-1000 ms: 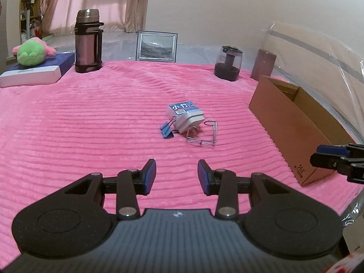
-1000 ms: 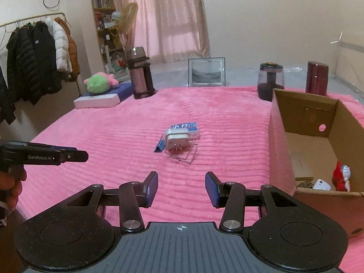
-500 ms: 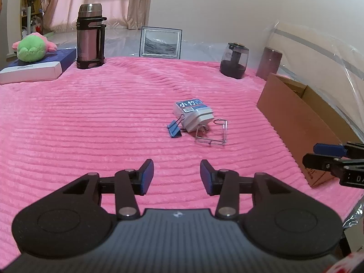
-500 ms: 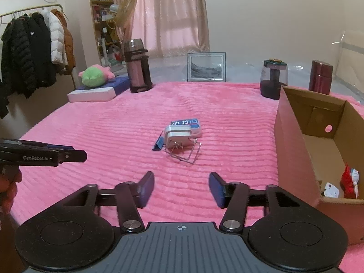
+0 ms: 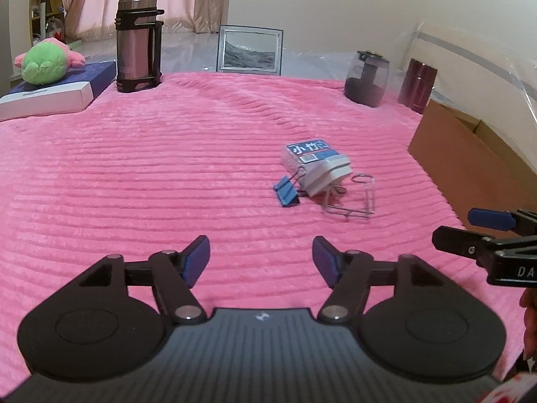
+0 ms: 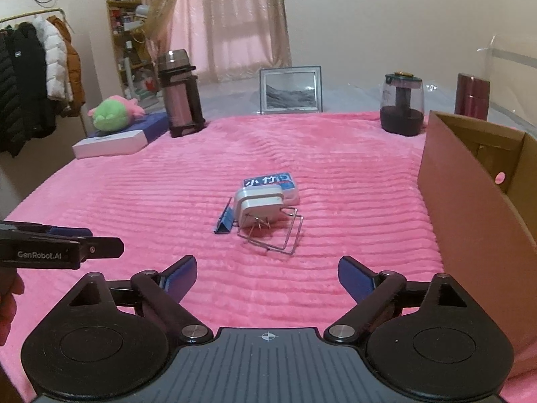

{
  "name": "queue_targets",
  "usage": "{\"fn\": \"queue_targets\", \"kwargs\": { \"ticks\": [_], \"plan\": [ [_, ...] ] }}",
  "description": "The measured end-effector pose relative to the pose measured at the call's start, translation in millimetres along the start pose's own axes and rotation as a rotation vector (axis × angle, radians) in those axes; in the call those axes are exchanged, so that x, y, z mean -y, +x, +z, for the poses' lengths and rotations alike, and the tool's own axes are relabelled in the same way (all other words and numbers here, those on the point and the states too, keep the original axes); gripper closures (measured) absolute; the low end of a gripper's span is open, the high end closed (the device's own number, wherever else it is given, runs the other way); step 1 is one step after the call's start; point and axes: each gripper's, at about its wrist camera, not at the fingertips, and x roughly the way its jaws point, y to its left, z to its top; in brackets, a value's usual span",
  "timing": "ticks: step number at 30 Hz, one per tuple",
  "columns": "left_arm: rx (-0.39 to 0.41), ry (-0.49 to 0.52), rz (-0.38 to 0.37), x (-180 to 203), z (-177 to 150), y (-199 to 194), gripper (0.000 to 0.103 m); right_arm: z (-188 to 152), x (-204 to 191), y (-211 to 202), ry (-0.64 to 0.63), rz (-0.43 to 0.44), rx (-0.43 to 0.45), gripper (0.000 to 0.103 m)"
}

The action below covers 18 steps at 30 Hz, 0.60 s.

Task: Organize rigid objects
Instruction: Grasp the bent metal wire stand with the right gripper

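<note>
Two wrist fisheyes, low over the pink blanket (image 5: 167, 174)

Both face forward, side by side; shared: white charger (image 5: 327, 173) (image 6: 260, 206), cardboard box (image 5: 470, 158) (image 6: 470, 201).

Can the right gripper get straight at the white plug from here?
Probably yes: the right gripper is open, with bare blanket ahead. The wire frame at the plug could snag.

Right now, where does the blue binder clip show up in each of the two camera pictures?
Left wrist: binder clip lies right of centre, left of the white plug.
Right wrist: binder clip lies left of centre, left of the plug.
Shared landmark: picture frame.
</note>
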Motion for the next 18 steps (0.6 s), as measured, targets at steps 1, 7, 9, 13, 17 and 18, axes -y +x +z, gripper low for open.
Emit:
{"fn": "queue_targets", "kwargs": {
  "ticks": [1, 7, 9, 13, 17, 18],
  "plan": [
    [-0.001, 0.002, 0.002, -2.6, 1.3, 4.0, 0.033, 0.5, -1.4, 5.1, 0.003, -0.004, -0.001, 0.013],
    [-0.001, 0.015, 0.033, -18.3, 12.1, 29.7, 0.018, 2.9, -11.9, 41.3, 0.023, -0.038, 0.004, 0.010],
    [-0.002, 0.020, 0.039, -23.2, 16.1, 38.3, 0.014, 3.5, -15.8, 55.1, 0.027, -0.046, 0.002, 0.010],
    [0.000, 0.021, 0.046, -33.4, 21.8, 55.8, 0.011, 4.8, -24.0, 80.7, 0.044, -0.072, 0.002, 0.010],
    [-0.007, 0.008, 0.048, -41.9, 23.8, 71.1, 0.010, 5.6, -30.1, 107.5, 0.049, -0.112, 0.002, 0.010],
    [-0.009, 0.003, 0.047, -43.8, 23.7, 74.6, 0.010, 5.6, -30.6, 113.6, 0.049, -0.127, 0.004, 0.010]
  ]
}}
